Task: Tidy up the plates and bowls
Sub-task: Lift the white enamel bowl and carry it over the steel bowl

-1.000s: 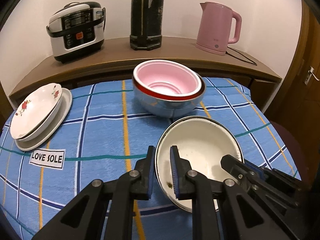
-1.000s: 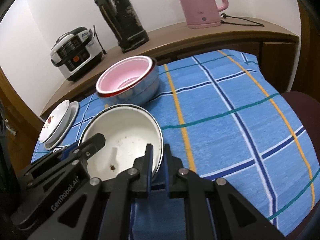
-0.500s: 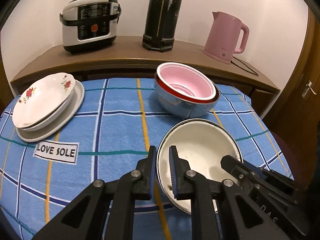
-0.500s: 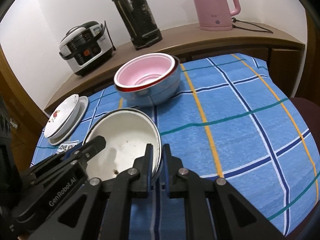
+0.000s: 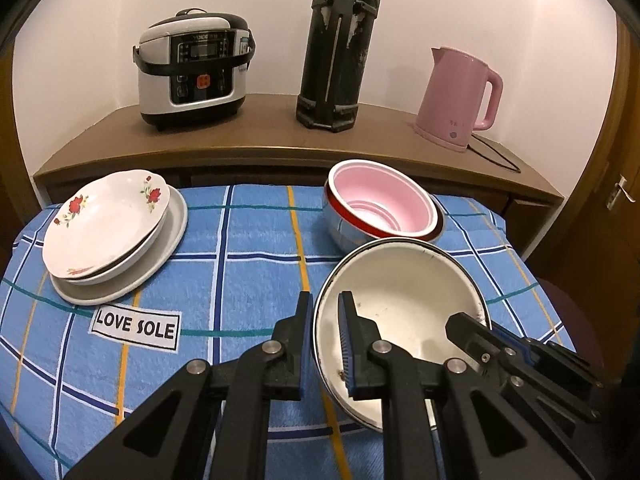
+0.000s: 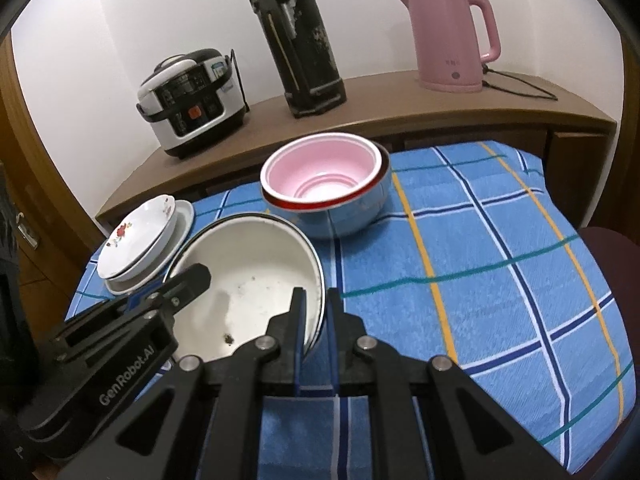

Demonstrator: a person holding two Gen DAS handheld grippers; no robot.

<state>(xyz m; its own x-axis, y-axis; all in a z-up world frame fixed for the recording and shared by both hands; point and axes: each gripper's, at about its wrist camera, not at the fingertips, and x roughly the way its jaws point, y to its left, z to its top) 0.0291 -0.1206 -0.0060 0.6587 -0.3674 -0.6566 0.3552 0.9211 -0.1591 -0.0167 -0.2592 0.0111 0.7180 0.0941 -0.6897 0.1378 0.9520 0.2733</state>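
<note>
Both claws, left (image 5: 325, 316) and right (image 6: 316, 312), pinch opposite rims of the white bowl (image 5: 404, 288), mouth tilted up.

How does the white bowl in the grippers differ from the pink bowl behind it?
The white enamel bowl is wider, shallower and speckled with crumbs; the pink bowl is narrower, deeper and looks clean. The white bowl is gripped at its rim by both grippers; the pink bowl sits nested in a blue bowl. Both are round and empty.
</note>
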